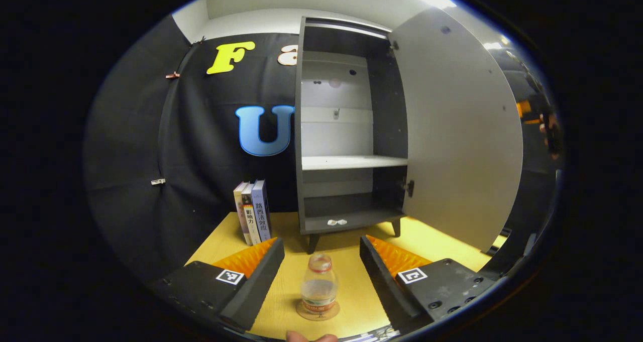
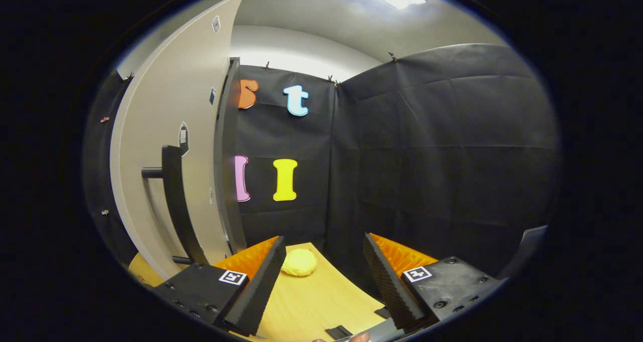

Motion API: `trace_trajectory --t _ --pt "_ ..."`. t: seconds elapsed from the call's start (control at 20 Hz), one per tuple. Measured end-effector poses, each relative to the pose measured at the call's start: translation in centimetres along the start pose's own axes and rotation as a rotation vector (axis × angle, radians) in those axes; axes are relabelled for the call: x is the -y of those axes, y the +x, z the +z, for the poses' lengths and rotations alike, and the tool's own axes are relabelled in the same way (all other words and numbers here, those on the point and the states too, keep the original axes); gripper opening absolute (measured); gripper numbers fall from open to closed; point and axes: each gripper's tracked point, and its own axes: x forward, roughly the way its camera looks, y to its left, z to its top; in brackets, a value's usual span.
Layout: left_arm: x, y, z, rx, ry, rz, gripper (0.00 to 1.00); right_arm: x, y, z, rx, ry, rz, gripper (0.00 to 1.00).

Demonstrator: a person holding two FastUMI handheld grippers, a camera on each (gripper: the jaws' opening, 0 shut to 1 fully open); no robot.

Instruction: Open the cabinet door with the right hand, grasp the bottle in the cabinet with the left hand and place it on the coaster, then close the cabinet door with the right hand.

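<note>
**Bottle on coaster, cabinet door open, both grippers free**

Left gripper view: left gripper [image 1: 321, 261] has jaws spread wide, nothing between the fingers pressing on anything. The bottle [image 1: 318, 284] stands upright betw. the two fingers w/o touching either; clear plastic, partly filled, label band near the base. It sits on the round coaster [image 1: 318, 312], which lies on the yellow wood table [image 1: 346, 251]. Bottle is in front of the cabinet [image 1: 346, 131], well outside it.

Cabinet is dark-framed, stands on short legs on the table. Cabinet door [image 1: 452, 131] is swung wide open to the right, pale inner face toward the camera. Inside: a pale shelf [image 1: 351, 162] about mid-height; a small whitish item [image 1: 337, 222] on the bottom floor, too small to tell what. Three books [image 1: 252, 211] stand upright just left of the cabinet, against the booth wall. Far right, past the door edge, a bit of the other gripper and hand shows, blurred.

Right gripper view: right gripper [image 2: 324, 266] also wide apart, holding nothing. Door's outer face is at left w/ a dark vertical handle [image 2: 176, 201]; gripper is near the handle but apart from it. A yellow rounded object [image 2: 299, 262] lies on the table ahead, betw. the fingertips and the wall, not touched.
</note>
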Motion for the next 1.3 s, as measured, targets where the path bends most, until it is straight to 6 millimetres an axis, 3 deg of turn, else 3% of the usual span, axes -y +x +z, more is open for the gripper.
trace_trajectory --t 0.25,0.4,0.55,0.8,0.9,0.95,1.05,1.3 --pt "-2.7 -1.3 9.8 0.086 -0.048 0.086 0.95 -1.8 -0.1 1.2 0.015 -0.003 0.087 0.97" --pt "-4.5 -2.0 13.2 0.084 -0.029 0.133 0.95 -2.5 -0.5 0.8 -0.001 0.005 0.123 0.98" --pt "-5.6 -2.9 15.4 0.09 -0.009 0.162 0.92 -3.4 -0.9 0.5 -0.009 0.006 0.158 0.98" --pt "-7.0 -3.1 15.5 0.055 0.02 0.195 0.92 -4.5 -1.0 0.3 -0.02 0.01 0.193 0.98" --pt "-7.4 -2.9 15.1 0.044 0.016 0.2 0.95 -5.2 -1.2 0.2 -0.031 0.037 0.208 0.9" --pt "-7.4 -2.8 14.9 0.041 0.008 0.201 0.95 -5.4 -1.2 0.0 -0.041 0.052 0.206 0.96" --pt "-7.6 -2.8 14.8 0.044 -0.01 0.202 0.95 -6.1 -1.4 -0.3 -0.055 0.079 0.223 0.96" --pt "-7.8 -2.8 15.1 0.052 0.003 0.206 0.95 -10.8 -3.9 -0.3 -0.073 0.079 0.318 0.98"
